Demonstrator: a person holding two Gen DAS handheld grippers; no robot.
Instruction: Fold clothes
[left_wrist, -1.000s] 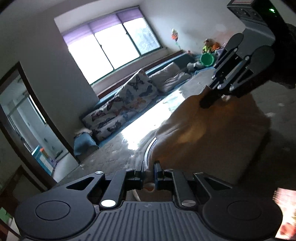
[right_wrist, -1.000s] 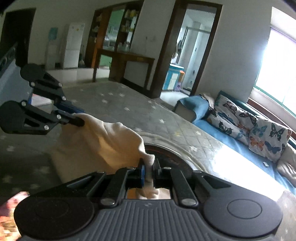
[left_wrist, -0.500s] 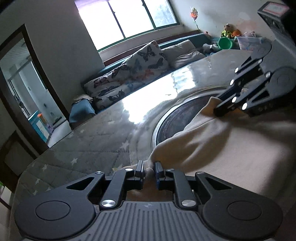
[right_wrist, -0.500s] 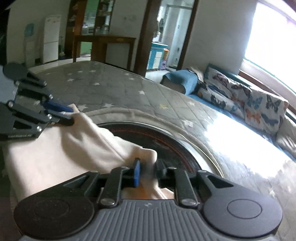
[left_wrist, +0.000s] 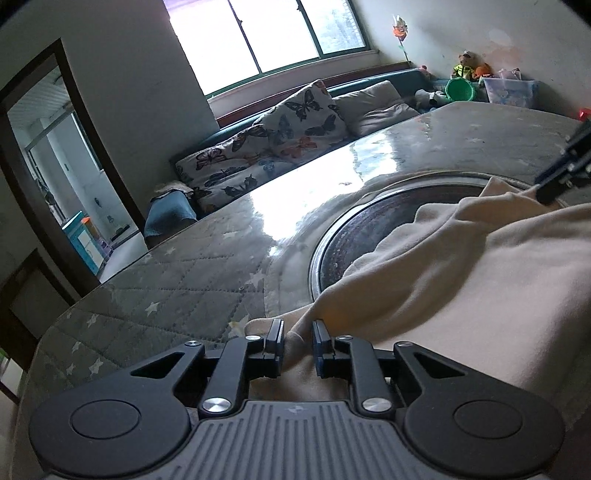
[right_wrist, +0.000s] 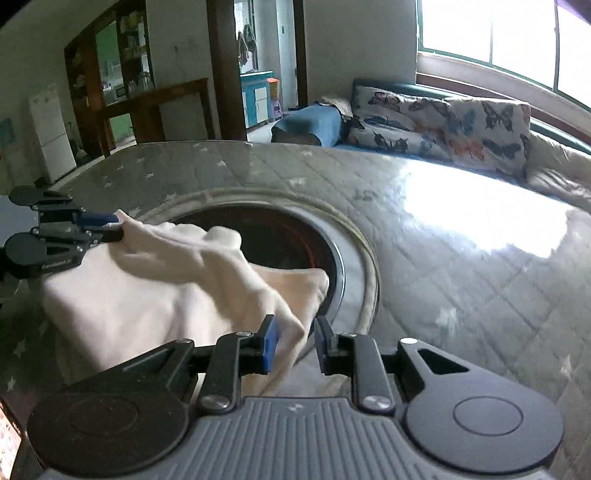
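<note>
A cream garment (left_wrist: 461, 280) lies folded on the grey quilted table, partly over a dark round inset. My left gripper (left_wrist: 298, 341) has its jaws slightly apart with a garment corner between them. In the right wrist view the same garment (right_wrist: 155, 295) lies at the left, and my right gripper (right_wrist: 293, 341) has its jaws parted around another corner, the cloth loose against the left pad. The left gripper also shows in the right wrist view (right_wrist: 107, 225), and the right gripper's fingers (left_wrist: 554, 184) show at the right edge of the left wrist view.
The dark round inset (right_wrist: 295, 240) with a metal rim sits in the middle of the star-patterned table (right_wrist: 443, 258). A sofa with butterfly cushions (left_wrist: 280, 136) runs along the window wall. A doorway (left_wrist: 66, 177) is at the left.
Both grippers have lowered the garment from mid-air onto the table. Both sets of jaws have parted from a tight pinch, the right more than the left.
</note>
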